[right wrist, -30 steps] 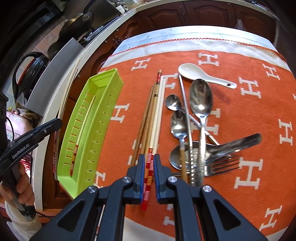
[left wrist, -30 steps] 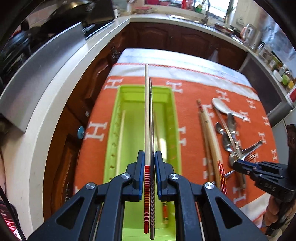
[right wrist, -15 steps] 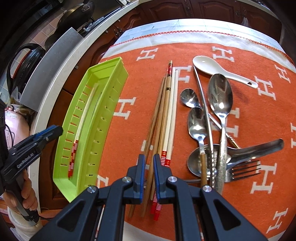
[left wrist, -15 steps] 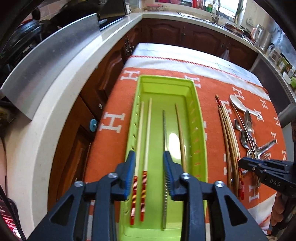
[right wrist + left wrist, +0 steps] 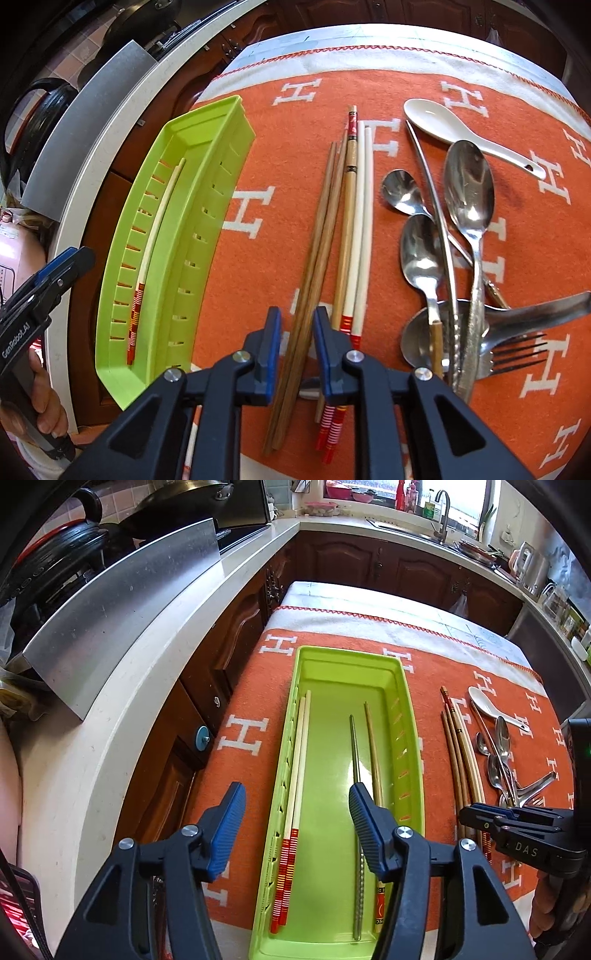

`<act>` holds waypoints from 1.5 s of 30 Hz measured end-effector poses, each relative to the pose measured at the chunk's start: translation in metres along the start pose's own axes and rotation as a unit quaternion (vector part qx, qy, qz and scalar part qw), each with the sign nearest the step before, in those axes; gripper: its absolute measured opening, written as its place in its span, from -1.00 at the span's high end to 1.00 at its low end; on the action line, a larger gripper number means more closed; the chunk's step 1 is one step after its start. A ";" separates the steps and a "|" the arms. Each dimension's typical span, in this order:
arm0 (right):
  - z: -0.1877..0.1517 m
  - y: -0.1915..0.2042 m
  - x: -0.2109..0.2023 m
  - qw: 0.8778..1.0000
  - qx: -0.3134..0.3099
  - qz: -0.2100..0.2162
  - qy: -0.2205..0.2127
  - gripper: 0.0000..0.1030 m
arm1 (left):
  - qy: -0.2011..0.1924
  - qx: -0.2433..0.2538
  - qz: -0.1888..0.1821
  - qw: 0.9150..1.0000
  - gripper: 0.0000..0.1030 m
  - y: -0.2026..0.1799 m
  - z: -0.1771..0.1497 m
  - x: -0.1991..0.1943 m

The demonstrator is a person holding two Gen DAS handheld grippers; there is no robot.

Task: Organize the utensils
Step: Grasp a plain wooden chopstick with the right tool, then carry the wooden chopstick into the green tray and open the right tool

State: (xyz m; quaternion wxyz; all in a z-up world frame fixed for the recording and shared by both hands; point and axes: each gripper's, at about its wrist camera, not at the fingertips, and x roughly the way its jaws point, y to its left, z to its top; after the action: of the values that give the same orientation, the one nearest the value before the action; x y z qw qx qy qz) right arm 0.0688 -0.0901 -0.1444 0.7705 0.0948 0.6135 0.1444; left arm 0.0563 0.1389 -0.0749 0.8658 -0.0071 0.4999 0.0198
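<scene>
A green tray (image 5: 343, 653) lies lengthwise under my left gripper (image 5: 295, 790). Two white chopsticks with red ends (image 5: 299, 760) rest along its left wall, and a metal chopstick (image 5: 355, 749) and a wooden one (image 5: 373, 746) lie to the right. The left jaws are opening, with nothing pressed between the pads. My right gripper (image 5: 297, 314) hovers low over the loose chopsticks on the orange cloth (image 5: 258, 155). Its jaws are opening a little, and a pair of brown chopsticks (image 5: 317, 240) runs between them with slim gaps. More white and patterned chopsticks (image 5: 360, 229) lie just to the right.
Right of the chopsticks are a white ceramic spoon (image 5: 436, 122), several metal spoons (image 5: 469, 184) and a fork (image 5: 517, 350), overlapping. The tray (image 5: 207, 122) sits by the cloth's left edge. A pale kitchen counter (image 5: 147, 664) runs beyond it. A hand (image 5: 40, 398) holds the left gripper.
My left gripper let go of a white chopstick and a metal one, which now lie in the tray, and its jaws spread wide. The right gripper shifted left over the brown pair and parted slightly.
</scene>
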 end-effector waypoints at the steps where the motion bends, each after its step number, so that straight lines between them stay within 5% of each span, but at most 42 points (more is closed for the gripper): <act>1: 0.000 0.003 0.001 1.000 -0.005 -0.002 0.000 0.65 | 0.001 -0.001 -0.001 1.000 -0.10 0.000 0.000 0.000; 12: 0.005 0.020 0.012 0.998 -0.035 -0.045 -0.007 0.66 | 0.009 -0.006 -0.007 1.000 -0.11 0.002 -0.004 0.005; 16: 0.006 0.022 0.014 0.999 -0.029 -0.042 -0.011 0.77 | 0.009 -0.004 -0.009 1.000 -0.11 0.000 -0.005 0.005; 18: 0.007 0.022 0.010 0.999 -0.027 -0.035 -0.016 1.00 | 0.009 -0.004 -0.010 1.000 -0.11 -0.001 -0.005 0.004; 28: 0.007 0.008 0.007 1.000 0.004 -0.014 0.000 0.99 | 0.012 -0.007 -0.011 1.000 -0.11 0.000 -0.005 0.003; 35: 0.009 0.016 0.012 0.999 -0.015 -0.029 0.008 0.83 | 0.015 -0.010 -0.013 1.000 -0.11 0.001 -0.006 0.005; 45: 0.012 0.033 0.016 0.997 -0.035 -0.061 -0.010 0.88 | 0.019 -0.013 -0.015 1.000 -0.11 0.000 -0.006 0.005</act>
State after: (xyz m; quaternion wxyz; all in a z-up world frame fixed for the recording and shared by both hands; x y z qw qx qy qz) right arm 0.0799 -0.0533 -0.1461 0.7871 0.0317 0.6047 0.1176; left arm 0.0532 0.1387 -0.0824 0.8564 -0.0262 0.5155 0.0134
